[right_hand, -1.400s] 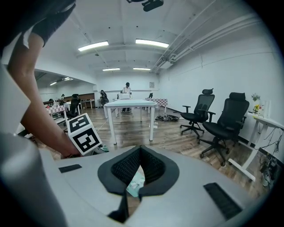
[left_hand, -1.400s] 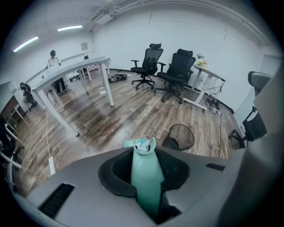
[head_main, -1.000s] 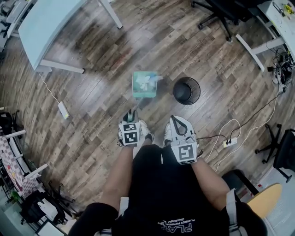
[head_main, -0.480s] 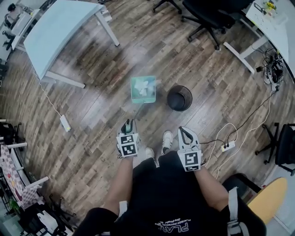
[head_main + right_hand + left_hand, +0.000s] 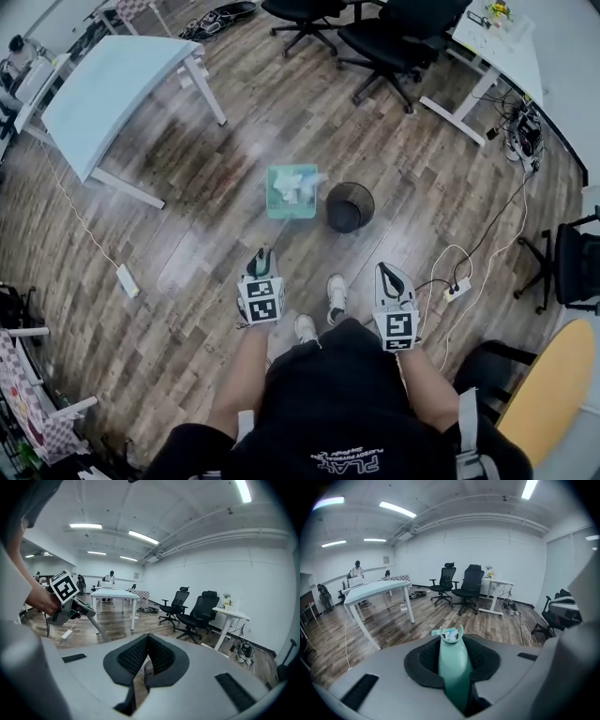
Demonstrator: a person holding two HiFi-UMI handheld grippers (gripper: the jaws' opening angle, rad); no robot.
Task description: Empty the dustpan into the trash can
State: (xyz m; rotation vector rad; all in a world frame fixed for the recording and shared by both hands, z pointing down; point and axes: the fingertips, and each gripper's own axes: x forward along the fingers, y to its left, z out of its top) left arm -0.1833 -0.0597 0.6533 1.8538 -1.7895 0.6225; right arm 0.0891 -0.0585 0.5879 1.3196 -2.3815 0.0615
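A teal dustpan (image 5: 292,191) with white scraps in it hangs on a long handle just left of the black mesh trash can (image 5: 350,206). My left gripper (image 5: 262,258) is shut on the teal handle (image 5: 453,667), which runs out between its jaws to the pan's end. In the right gripper view the left gripper (image 5: 70,607) shows with its marker cube. My right gripper (image 5: 394,279) hovers right of the person's legs. Its jaws (image 5: 147,641) meet at the tips with nothing in them.
A white table (image 5: 112,89) stands at the far left, with office chairs (image 5: 394,28) and a desk (image 5: 492,47) at the back. Power strips and cables (image 5: 457,289) lie on the wood floor at right; another strip (image 5: 128,279) at left. A person (image 5: 357,569) stands far off.
The view has swung, so more of the chairs and the room's back shows. The left gripper and the dustpan have risen beside the can. The right gripper has drifted right, away from the left one.
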